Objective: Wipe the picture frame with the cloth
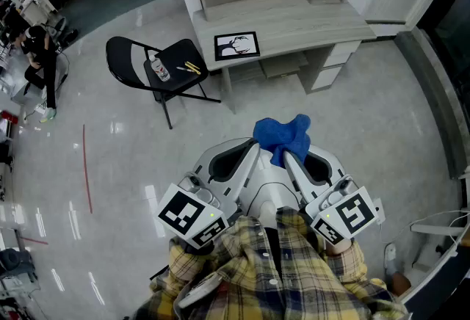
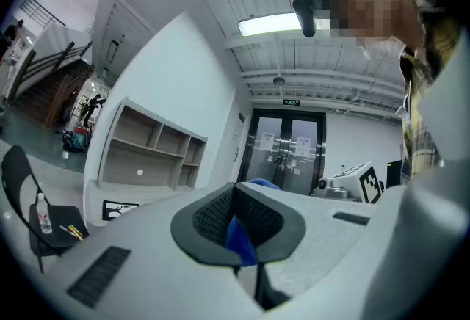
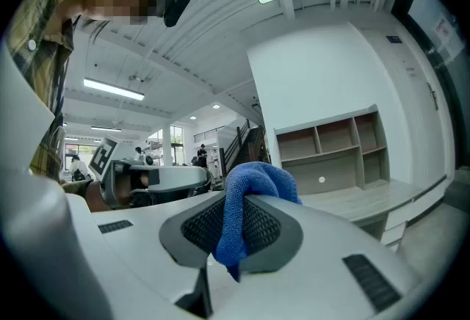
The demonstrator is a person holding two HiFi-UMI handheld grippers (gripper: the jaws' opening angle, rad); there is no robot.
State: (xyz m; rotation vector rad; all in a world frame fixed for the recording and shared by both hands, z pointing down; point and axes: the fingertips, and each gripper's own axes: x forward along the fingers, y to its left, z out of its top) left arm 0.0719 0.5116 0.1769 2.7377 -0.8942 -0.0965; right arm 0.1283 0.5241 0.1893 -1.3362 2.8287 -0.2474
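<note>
Blue cloth [image 1: 281, 133] in left gripper [image 1: 256, 148] and right gripper [image 1: 288, 155]; frame [image 1: 236, 45] on desk [image 1: 308, 21]

Brightness: all three views are evenly and brightly lit, indoors.
Source: long ceiling lamps [image 2: 275, 23] overhead, seen as white bars in both gripper views.
Glare: pale streaks of reflected light lie on the glossy floor [image 1: 73, 223].
Shadows: soft and faint, as under the folding chair [image 1: 158, 65].
Distortion: both gripper views are fisheye, with bowed lines and black corners.
Focus: the left gripper [image 2: 236, 197], close to its lens, looks soft; the cloth [image 3: 253, 179] shows crisp weave.
</note>
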